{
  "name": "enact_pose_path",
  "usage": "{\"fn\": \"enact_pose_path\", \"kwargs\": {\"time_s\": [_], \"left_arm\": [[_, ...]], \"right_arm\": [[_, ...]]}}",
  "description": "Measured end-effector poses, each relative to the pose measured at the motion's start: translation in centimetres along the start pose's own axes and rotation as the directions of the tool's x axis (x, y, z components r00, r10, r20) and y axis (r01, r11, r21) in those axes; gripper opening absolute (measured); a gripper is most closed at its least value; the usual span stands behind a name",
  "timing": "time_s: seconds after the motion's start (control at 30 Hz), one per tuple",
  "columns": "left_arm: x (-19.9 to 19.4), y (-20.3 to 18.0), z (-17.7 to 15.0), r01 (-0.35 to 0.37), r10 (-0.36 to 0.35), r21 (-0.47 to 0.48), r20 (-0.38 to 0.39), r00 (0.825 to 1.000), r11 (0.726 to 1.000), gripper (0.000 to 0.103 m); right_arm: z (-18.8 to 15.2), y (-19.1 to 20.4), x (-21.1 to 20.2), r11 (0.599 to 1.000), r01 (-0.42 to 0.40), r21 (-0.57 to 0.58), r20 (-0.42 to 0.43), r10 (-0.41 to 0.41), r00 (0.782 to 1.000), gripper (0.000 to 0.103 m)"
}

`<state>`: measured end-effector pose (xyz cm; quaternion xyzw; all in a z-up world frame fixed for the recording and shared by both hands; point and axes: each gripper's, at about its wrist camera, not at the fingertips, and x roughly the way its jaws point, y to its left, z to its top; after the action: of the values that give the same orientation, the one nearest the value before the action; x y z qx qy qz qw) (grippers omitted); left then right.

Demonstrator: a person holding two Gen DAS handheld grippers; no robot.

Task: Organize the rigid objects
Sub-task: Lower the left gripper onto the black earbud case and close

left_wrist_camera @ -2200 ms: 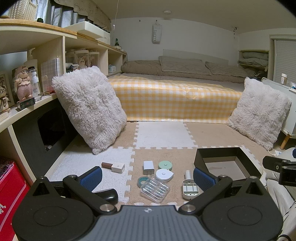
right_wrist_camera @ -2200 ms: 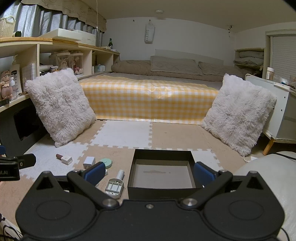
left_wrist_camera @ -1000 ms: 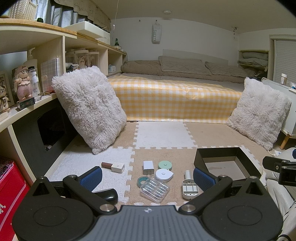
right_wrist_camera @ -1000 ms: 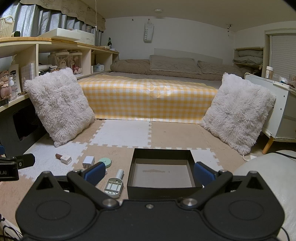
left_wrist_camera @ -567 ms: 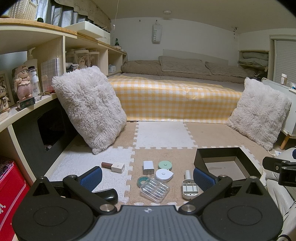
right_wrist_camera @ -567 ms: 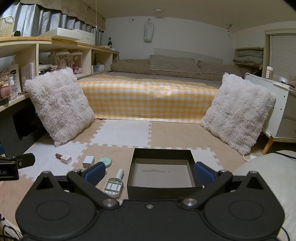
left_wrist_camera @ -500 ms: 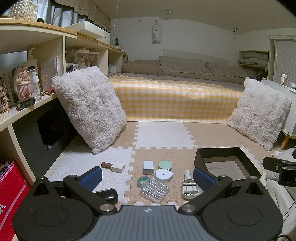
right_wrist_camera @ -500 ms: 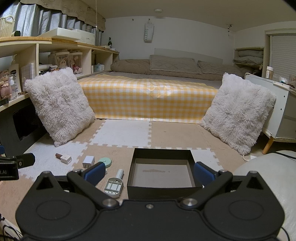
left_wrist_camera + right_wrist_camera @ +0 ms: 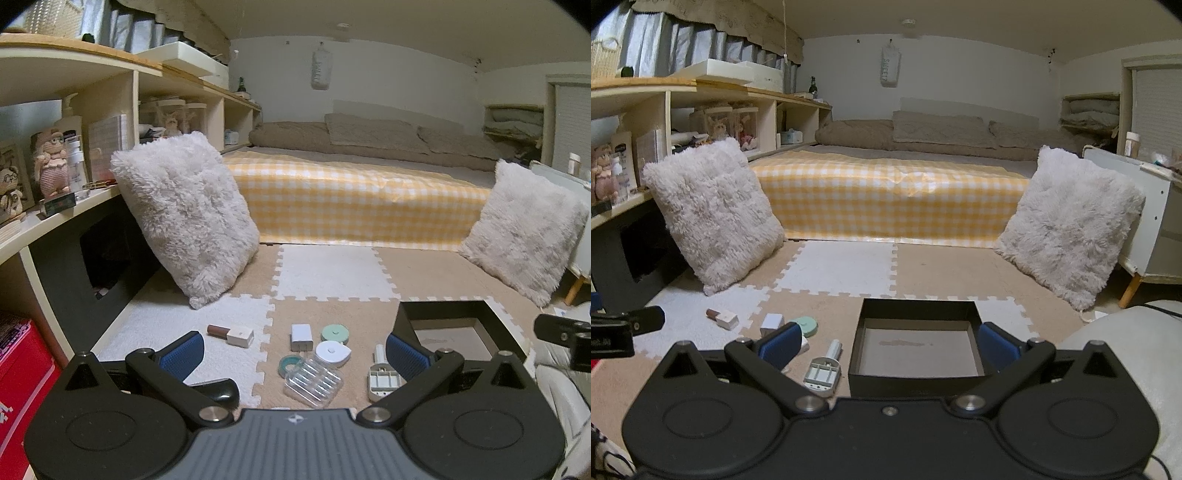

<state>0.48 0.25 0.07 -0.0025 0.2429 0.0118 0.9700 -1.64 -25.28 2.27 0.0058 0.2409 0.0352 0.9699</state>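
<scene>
Small rigid items, including a clear ridged case (image 9: 313, 380) and white charger (image 9: 301, 336), lie left of an empty black box (image 9: 918, 345); both grippers, left (image 9: 293, 353) and right (image 9: 888, 341), gape wide, holding nothing.

Left gripper (image 9: 293, 352) fills the bottom of its frame: matte black body, two big round discs at lower left and lower right, black linkage bars running up to blue ribbed pads (image 9: 183, 350). Silver screw heads sit at the bar pivots, and a grey ridged panel with a tiny logo sits bottom centre. Right gripper (image 9: 889, 343) is the same build (all black in the middle this time, one small silver screw at centre), blue pads (image 9: 779, 345) up top.
</scene>
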Motion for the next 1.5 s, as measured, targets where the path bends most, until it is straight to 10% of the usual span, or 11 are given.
{"fn": "enact_pose_path", "kwargs": {"time_s": [0.67,1.1,1.5], "left_arm": [[4.3,2.5,3.3,-0.106,0.108,-0.106,0.022,0.994,0.989,0.103],[11.3,6.4,4.3,-0.095,0.059,-0.194,-0.185,0.981,0.976,0.103],[18.9,10.5,1.8,-0.141,0.060,-0.156,-0.436,0.898,0.978,0.103]], "right_arm": [[5.8,-6.5,8.1,0.992,0.109,0.058,0.084,-0.113,0.990,0.103],[4.4,-10.9,19.7,0.988,0.152,0.036,-0.224,-0.141,0.964,0.102],[1.3,-13.2,24.5,0.985,0.073,0.153,-0.530,0.019,0.848,0.037]]}}
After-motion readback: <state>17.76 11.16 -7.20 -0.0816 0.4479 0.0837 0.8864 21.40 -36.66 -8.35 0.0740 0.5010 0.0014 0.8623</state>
